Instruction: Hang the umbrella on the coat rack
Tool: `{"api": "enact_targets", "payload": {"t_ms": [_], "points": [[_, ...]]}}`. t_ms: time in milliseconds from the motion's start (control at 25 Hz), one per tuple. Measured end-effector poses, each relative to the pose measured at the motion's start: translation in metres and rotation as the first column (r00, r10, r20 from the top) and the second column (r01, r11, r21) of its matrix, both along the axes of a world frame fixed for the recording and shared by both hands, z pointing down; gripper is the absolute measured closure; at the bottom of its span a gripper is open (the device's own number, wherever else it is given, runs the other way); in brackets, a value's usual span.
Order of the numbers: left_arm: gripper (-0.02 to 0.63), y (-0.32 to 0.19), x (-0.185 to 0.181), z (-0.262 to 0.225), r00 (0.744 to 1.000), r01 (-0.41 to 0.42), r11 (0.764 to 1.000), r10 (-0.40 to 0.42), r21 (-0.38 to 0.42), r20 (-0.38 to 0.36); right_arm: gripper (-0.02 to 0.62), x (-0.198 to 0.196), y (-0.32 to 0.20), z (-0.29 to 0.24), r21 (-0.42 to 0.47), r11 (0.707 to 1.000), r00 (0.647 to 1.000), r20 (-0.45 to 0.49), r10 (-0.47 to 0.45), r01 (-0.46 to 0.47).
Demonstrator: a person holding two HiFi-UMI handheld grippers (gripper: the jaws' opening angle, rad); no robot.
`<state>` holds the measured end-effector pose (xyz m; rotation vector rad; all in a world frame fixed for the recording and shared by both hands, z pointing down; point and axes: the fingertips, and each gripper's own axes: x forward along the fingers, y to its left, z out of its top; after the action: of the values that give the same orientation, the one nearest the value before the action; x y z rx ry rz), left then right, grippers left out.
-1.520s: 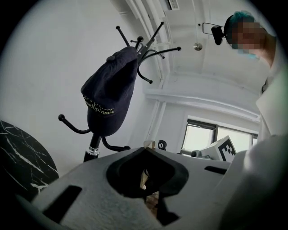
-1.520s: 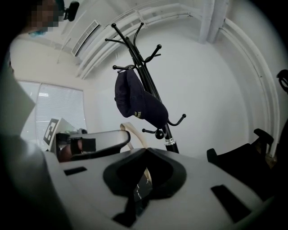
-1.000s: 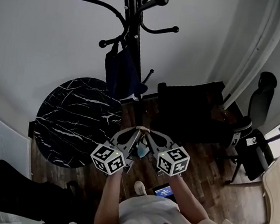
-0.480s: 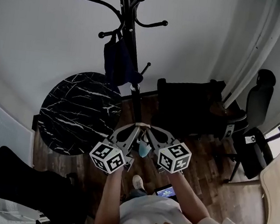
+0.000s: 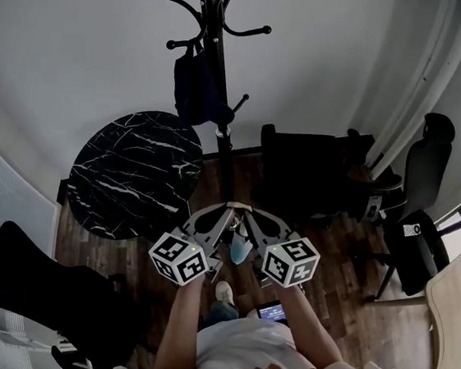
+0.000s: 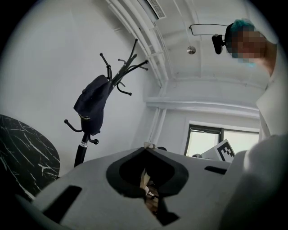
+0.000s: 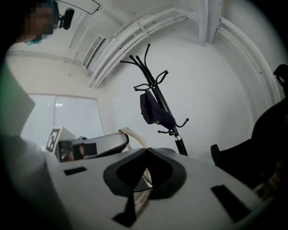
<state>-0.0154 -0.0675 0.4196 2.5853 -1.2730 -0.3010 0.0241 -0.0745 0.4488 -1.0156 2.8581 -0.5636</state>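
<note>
The dark navy folded umbrella hangs from a lower hook of the black coat rack, against the white wall. It also shows in the left gripper view, umbrella, and in the right gripper view, umbrella. My left gripper and right gripper are held side by side close to my body, well short of the rack, tips almost meeting. Both point up toward the rack. The left gripper has its jaws closed tip to tip with nothing in them, and so does the right gripper.
A round black marble table stands left of the rack's base. A dark armchair sits to the right, an office chair farther right. A black bag lies at lower left. A phone lies on the wood floor by my feet.
The rack and the hanging umbrella have drifted up and away in the head view as I backed off. Both grippers stay together and shut.
</note>
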Motion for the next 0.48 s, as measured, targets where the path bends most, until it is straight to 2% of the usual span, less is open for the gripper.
{"api": "enact_targets", "payload": {"t_ms": [280,480], "points": [[0.588,0.013,0.015,-0.002,0.999,-0.010,1.000,0.010,0.008,0.040,0.583,0.010,0.014,-0.001,-0.002,1.000,1.000,-0.009,-0.006,0.006],[0.587,0.013,0.017,-0.003,0.999,-0.008,1.000,0.008,0.011,0.041,0.583,0.015,0.011,-0.003,-0.006,1.000,1.000,-0.017,-0.004,0.004]]}}
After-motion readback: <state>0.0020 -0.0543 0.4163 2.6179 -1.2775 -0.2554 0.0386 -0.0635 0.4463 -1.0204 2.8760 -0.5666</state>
